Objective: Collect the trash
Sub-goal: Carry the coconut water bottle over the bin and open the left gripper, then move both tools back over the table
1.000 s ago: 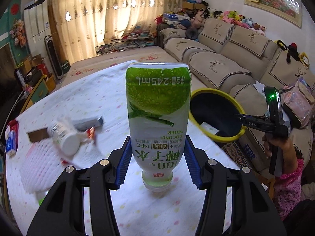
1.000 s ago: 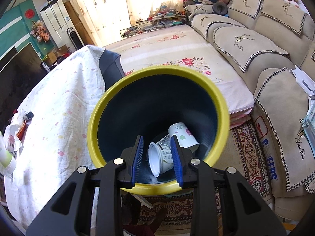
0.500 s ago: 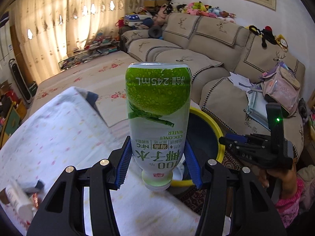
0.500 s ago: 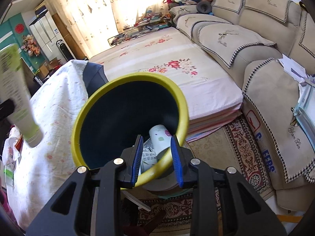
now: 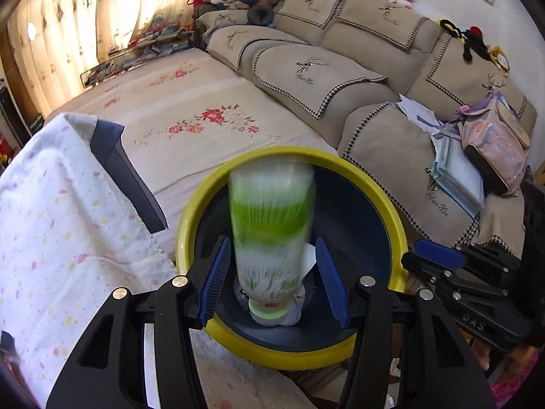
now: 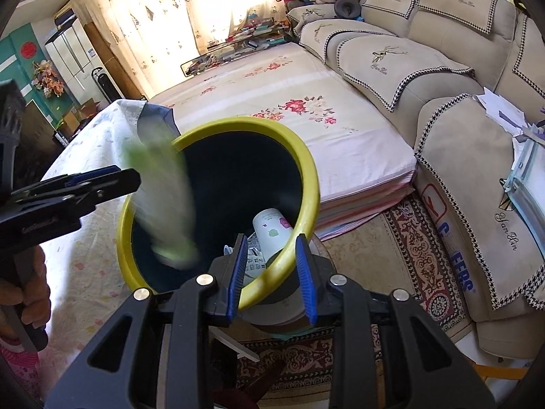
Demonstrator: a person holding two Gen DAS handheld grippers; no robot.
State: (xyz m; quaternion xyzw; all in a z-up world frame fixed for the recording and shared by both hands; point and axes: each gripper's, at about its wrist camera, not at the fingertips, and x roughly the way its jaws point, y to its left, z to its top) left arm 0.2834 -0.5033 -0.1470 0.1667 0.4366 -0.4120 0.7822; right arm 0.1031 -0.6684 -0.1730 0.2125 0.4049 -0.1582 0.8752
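- Bottle (image 5: 270, 238), green and white plastic, hangs cap-down over the mouth of the yellow-rimmed bin (image 5: 361, 351), smeared by motion blur in both views; it looks to be dropping in.
- Left tool (image 5: 269, 281) has its blue pads spread to either side of the bottle, with a visible gap on the right; they do not seem to press on it, so I judge the bottle let go.
- Right tool (image 6: 272, 272) pinches the near rim of the bin, one pad inside and one outside, and holds it tilted beside the table (image 5: 51, 238).
- Handling, as a judgement: a small, thin-walled drink bottle, probably light and empty, smooth and a little slippery, so it would dent under a hard squeeze. The straight middle of the body is the best place to take it.
- The bin seems a stiff, light plastic; a rim pinch suits it, though it could swing.
- Already inside lie a white paper cup (image 6: 272, 228) and some crumpled wrapping that I cannot identify.
- Hard to make out: the bottle's label, and whether its cap touches what lies below. The bin's floor is dark and largely hidden, and its base is cut off behind the tools.
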